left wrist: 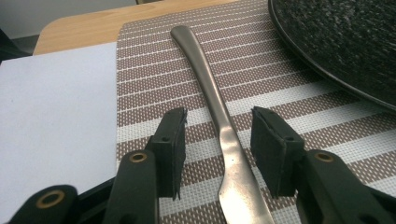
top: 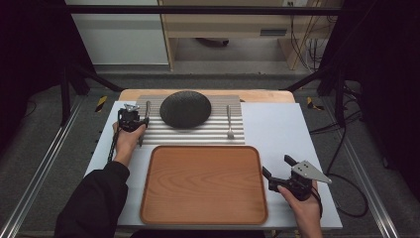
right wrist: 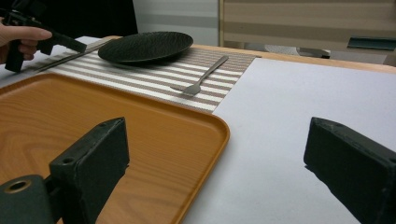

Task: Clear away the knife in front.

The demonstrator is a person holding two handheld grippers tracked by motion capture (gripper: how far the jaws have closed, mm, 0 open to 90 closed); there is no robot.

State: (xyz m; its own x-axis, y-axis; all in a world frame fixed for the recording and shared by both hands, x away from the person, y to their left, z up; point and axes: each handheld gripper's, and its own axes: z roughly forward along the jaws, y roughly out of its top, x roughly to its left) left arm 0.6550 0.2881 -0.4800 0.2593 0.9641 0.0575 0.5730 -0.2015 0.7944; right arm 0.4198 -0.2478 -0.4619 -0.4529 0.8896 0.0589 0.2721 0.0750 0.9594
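A metal knife (left wrist: 201, 65) lies lengthwise on the striped placemat (left wrist: 154, 70), left of the dark round plate (top: 185, 109). My left gripper (left wrist: 219, 116) is low over the knife, one jaw on each side of its blade. There is a gap on both sides, so the pads do not touch it and the gripper is open. In the high view that gripper (top: 131, 118) is at the placemat's left edge. My right gripper (top: 276, 165) stands wide open and holds nothing, over the white mat just right of the wooden tray (top: 203, 183).
A fork (top: 230, 121) lies on the placemat right of the plate. The empty tray takes up the near middle of the white mat (top: 277, 124). Behind the table's far wooden edge the floor drops away. Dark frame posts stand at both sides.
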